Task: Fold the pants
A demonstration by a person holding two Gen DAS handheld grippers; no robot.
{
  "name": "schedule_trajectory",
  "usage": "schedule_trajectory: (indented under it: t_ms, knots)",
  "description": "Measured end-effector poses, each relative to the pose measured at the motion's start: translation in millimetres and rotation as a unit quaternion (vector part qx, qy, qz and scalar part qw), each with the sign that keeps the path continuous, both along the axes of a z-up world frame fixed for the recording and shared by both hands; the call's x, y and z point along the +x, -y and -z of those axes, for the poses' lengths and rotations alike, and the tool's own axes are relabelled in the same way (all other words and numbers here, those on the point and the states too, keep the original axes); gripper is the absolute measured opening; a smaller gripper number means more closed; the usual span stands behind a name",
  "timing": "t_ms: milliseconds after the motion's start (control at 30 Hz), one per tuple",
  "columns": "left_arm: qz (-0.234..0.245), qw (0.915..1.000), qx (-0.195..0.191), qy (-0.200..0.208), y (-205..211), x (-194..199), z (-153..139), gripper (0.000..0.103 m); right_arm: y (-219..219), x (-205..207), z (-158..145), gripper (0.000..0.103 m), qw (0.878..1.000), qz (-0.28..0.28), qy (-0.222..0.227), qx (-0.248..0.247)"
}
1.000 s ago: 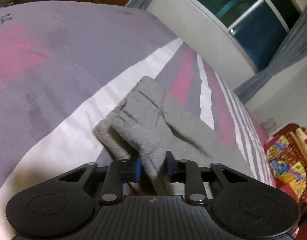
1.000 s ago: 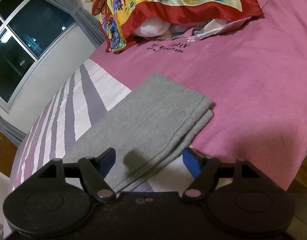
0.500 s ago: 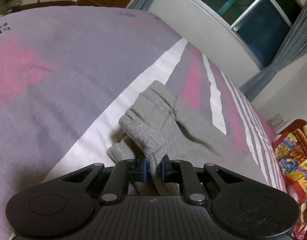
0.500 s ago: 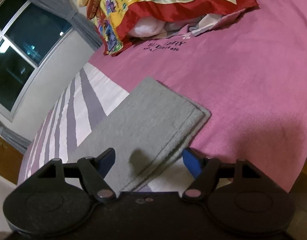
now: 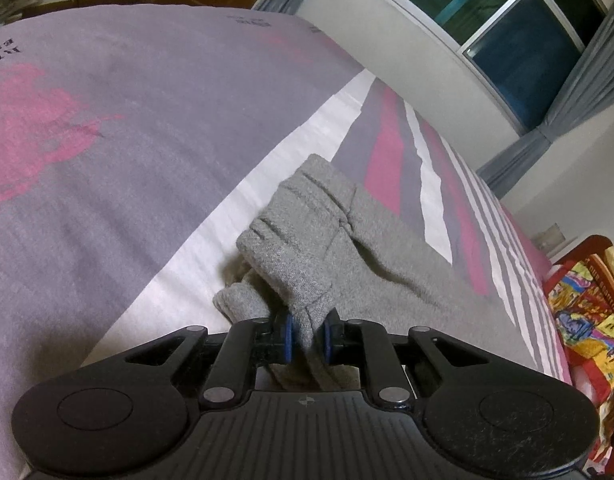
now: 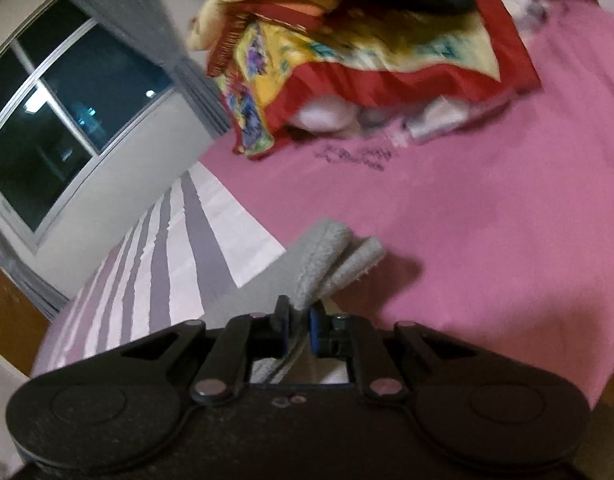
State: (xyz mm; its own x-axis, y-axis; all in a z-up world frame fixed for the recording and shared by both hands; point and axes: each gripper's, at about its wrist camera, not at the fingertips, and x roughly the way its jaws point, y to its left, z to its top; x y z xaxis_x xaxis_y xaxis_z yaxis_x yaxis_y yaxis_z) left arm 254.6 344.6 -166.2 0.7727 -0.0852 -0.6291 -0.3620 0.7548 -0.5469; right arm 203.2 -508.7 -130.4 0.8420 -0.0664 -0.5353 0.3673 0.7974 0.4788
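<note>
Pinching gray pants [image 5: 307, 264], both left gripper [image 5: 307, 338] and right gripper [image 6: 298, 326].

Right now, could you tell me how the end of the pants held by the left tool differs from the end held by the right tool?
The waistband end in the left tool is bunched and gathered, lying on the white stripe. The hem end in the right tool shows two flat stacked layers over the pink sheet. Both are grey fabric, each pinched between shut fingers.
</note>
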Motion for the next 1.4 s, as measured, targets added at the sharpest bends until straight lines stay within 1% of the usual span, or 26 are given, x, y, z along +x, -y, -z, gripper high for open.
schedule_trajectory:
  t_ms: [67, 133, 167, 233, 267, 300, 333, 400, 533, 600, 700, 767, 800, 833, 933, 967, 1000, 1067, 1100, 1167, 1200, 1233, 1267, 1300, 1333, 1400]
  knots:
    - [0.000, 1.0000, 0.001, -0.001, 0, -1, -1, 0.015, -1, 10, 7, 0.008, 0.999, -0.009, -0.024, -0.018]
    - [0.001, 1.0000, 0.002, -0.001, 1, -1, -1, 0.015, 2, 15, 8, 0.010, 0.999, -0.021, -0.042, -0.008]
    - [0.002, 1.0000, 0.002, 0.000, 1, 0, -1, 0.015, 6, 15, 9, 0.013, 0.998, -0.014, -0.055, 0.008]
    - [-0.001, 1.0000, -0.001, 0.003, 1, -1, 2, 0.015, 13, 7, 10, 0.031, 0.997, 0.013, -0.075, 0.025]
    - [-0.004, 1.0000, -0.005, 0.004, 1, -1, 4, 0.015, 16, -1, 10, 0.034, 0.997, 0.025, -0.070, 0.031]
    - [-0.007, 0.9999, -0.010, 0.006, 0, -2, 5, 0.015, 20, -12, 9, 0.031, 0.997, 0.037, -0.052, 0.042]
    - [-0.009, 0.9999, -0.012, 0.007, 0, -2, 6, 0.015, 24, -26, 8, 0.023, 0.997, 0.048, -0.025, 0.057]
    - [-0.011, 0.9998, -0.015, 0.007, 0, -2, 8, 0.015, 29, -37, 9, 0.019, 0.995, 0.044, 0.003, 0.086]
    - [-0.006, 0.9999, -0.012, 0.003, 0, 0, 8, 0.015, 33, -32, 15, 0.019, 0.991, 0.027, 0.000, 0.129]
    - [-0.006, 0.9999, -0.012, 0.003, 0, -1, 8, 0.015, 33, -27, 18, 0.019, 0.991, 0.026, -0.002, 0.135]
    - [-0.007, 0.9999, -0.015, 0.005, -1, -1, 7, 0.015, 29, -17, 17, 0.018, 0.991, 0.024, -0.007, 0.130]
    - [-0.007, 0.9998, -0.016, 0.006, -2, 0, 8, 0.015, 28, -7, 20, 0.017, 0.991, 0.028, -0.036, 0.122]
    - [-0.006, 0.9998, -0.016, 0.005, -2, 0, 8, 0.015, 29, -3, 21, 0.011, 0.990, 0.030, -0.051, 0.124]
    - [-0.006, 0.9999, -0.013, 0.005, -1, 0, 7, 0.015, 27, -2, 17, 0.006, 0.992, 0.030, -0.047, 0.114]
    - [0.009, 0.9987, 0.042, 0.027, 11, -3, -7, 0.015, 15, -12, -8, 0.005, 0.998, 0.017, 0.025, 0.057]
    - [0.012, 0.9982, 0.054, 0.022, 13, -3, -8, 0.015, 14, -13, -10, 0.005, 0.999, 0.020, 0.027, 0.042]
    - [0.016, 0.9978, 0.064, 0.007, 15, -1, -4, 0.015, 15, -6, -4, 0.005, 0.999, 0.024, -0.002, 0.034]
    - [0.022, 0.9974, 0.069, -0.001, 16, 0, 0, 0.015, 21, 12, 19, 0.005, 0.995, 0.018, -0.088, 0.053]
    - [0.023, 0.9981, 0.057, 0.004, 13, -3, -2, 0.015, 23, 13, 23, 0.005, 0.994, 0.014, -0.090, 0.061]
    - [0.020, 0.9989, 0.041, 0.014, 4, -14, -6, 0.027, 20, 3, 10, 0.018, 0.997, 0.025, -0.063, 0.043]
    - [0.002, 0.9989, 0.046, 0.012, -1, -26, -10, 0.038, 15, -5, 0, 0.032, 0.998, 0.037, -0.050, 0.012]
    - [-0.022, 0.9979, 0.060, 0.008, -3, -36, -14, 0.063, 8, -13, -9, 0.033, 0.998, 0.045, -0.040, -0.021]
    - [-0.054, 0.9945, 0.089, 0.013, 1, -49, -22, 0.065, 2, -16, -15, 0.032, 0.998, 0.036, -0.033, -0.037]
    - [-0.053, 0.9921, 0.109, 0.032, 9, -57, -30, 0.065, -6, -17, -19, 0.028, 0.999, 0.006, -0.024, -0.043]
    - [-0.021, 0.9919, 0.119, 0.041, 22, -55, -36, 0.065, -24, -13, -22, 0.028, 0.997, -0.042, -0.020, -0.054]
    - [0.040, 0.9845, 0.163, 0.053, 64, -39, -46, 0.065, -68, 3, -21, 0.028, 0.987, -0.129, -0.022, -0.090]
